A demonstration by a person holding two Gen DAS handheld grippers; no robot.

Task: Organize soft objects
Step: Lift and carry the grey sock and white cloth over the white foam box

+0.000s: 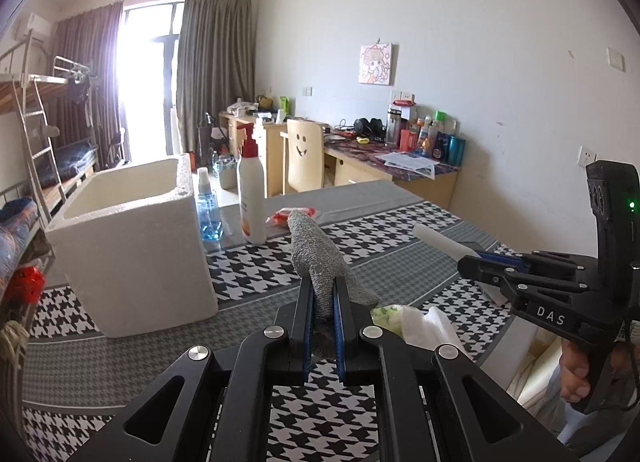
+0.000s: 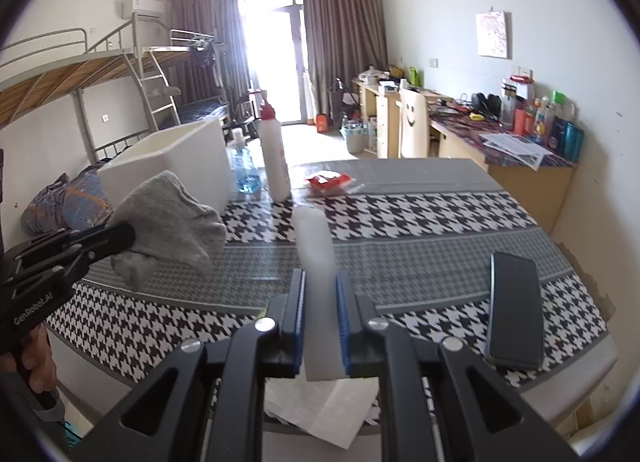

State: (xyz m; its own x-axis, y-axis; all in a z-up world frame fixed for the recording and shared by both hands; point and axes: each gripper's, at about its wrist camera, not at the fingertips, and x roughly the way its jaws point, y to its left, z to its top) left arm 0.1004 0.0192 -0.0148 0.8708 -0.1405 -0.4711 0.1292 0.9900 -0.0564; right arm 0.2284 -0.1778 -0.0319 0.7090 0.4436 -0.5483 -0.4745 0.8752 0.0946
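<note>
My left gripper point(image 1: 323, 286) is shut on a grey knitted sock point(image 1: 316, 250) and holds it above the houndstooth table point(image 1: 400, 238). The sock also shows in the right wrist view point(image 2: 168, 217), hanging from the left gripper point(image 2: 128, 236). My right gripper point(image 2: 320, 282) is shut on a white foam piece point(image 2: 316, 246) held above the table; it shows in the left wrist view point(image 1: 440, 240) in the right gripper point(image 1: 466, 262). A white foam box point(image 1: 132, 246), open at the top, stands at the table's left; it also shows in the right wrist view point(image 2: 180, 157).
A white pump bottle point(image 1: 251, 189), a blue spray bottle point(image 1: 208, 209) and a red packet point(image 1: 294, 215) stand beyond the box. A black phone point(image 2: 514, 310) lies at the right. White tissue or plastic point(image 1: 424, 326) lies near the front edge. A desk and chair stand behind.
</note>
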